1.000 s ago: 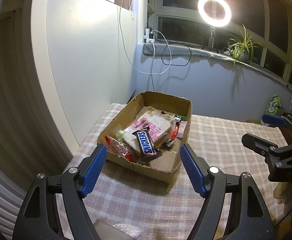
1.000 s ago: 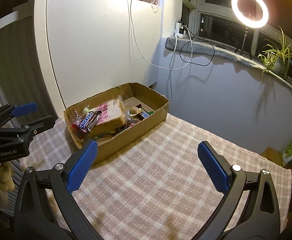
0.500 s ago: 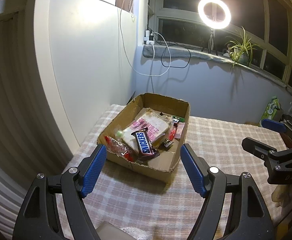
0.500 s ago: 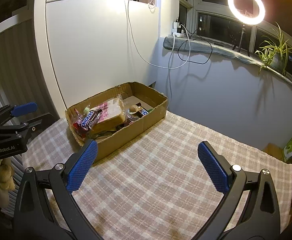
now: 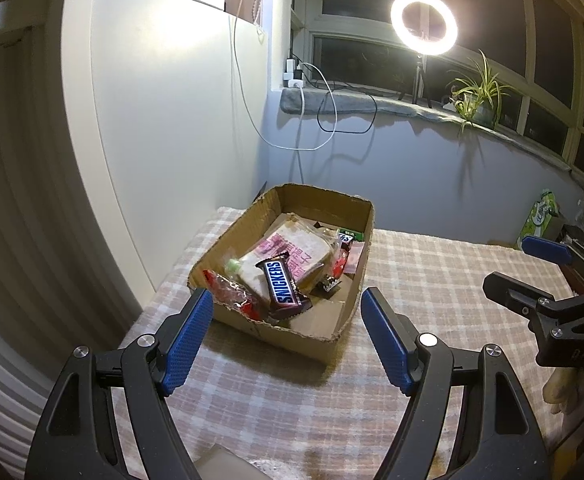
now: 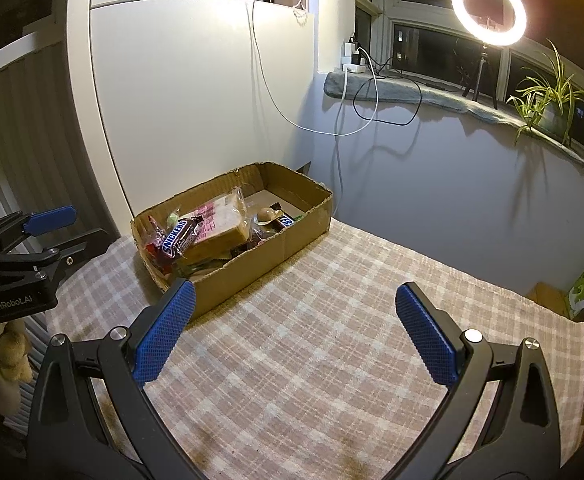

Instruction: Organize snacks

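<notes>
Two hand-held grippers poised over a checked tablecloth (image 6: 332, 340) before a cardboard box (image 5: 251, 326) of snacks.

Left wrist view, left to right: the left gripper (image 5: 287, 334) fills the lower frame, jaws wide apart with nothing between them; the box sits at centre just beyond its blue pads, holding a Snickers bar (image 5: 281, 284) lying atop a wrapped loaf of sliced bread (image 5: 304, 250), with red wrappers (image 5: 227, 292) at the near left corner; the right gripper's side appears at the right edge. Right wrist view: the left gripper's side at the left edge; the box in the centre-left; the right gripper (image 6: 294, 336) in the lower frame, jaws likewise spread and empty; a ring light (image 6: 488, 9) at the upper right.
</notes>
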The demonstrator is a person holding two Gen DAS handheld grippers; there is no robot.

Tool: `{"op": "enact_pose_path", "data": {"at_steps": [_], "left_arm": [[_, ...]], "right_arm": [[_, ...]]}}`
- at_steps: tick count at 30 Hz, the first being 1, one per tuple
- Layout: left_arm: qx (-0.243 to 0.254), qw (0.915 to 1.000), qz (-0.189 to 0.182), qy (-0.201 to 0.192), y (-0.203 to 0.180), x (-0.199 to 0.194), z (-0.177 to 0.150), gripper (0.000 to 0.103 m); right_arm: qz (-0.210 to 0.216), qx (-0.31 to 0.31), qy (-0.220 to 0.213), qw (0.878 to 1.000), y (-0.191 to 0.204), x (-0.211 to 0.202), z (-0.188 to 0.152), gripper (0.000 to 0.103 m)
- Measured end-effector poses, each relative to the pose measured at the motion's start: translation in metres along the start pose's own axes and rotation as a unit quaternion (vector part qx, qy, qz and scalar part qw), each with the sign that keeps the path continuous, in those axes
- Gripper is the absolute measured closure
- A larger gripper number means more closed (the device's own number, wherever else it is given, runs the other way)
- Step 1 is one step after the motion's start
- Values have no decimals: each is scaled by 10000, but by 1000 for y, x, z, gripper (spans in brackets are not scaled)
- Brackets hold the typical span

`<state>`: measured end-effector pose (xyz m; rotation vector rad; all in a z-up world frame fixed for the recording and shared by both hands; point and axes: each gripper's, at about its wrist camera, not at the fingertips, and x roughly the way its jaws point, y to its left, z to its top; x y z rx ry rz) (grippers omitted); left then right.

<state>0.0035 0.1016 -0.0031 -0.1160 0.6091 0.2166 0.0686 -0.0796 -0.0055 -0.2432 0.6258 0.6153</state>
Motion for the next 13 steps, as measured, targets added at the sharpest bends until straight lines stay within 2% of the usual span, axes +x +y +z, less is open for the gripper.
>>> {"op": "enact_pose_path", "data": {"at_steps": [13], "left_arm": [[-32,10000,5,-19,1,0,-1,26]], "right_arm": [[-14,55,-18,10000,-1,-2,-2,1]]}}
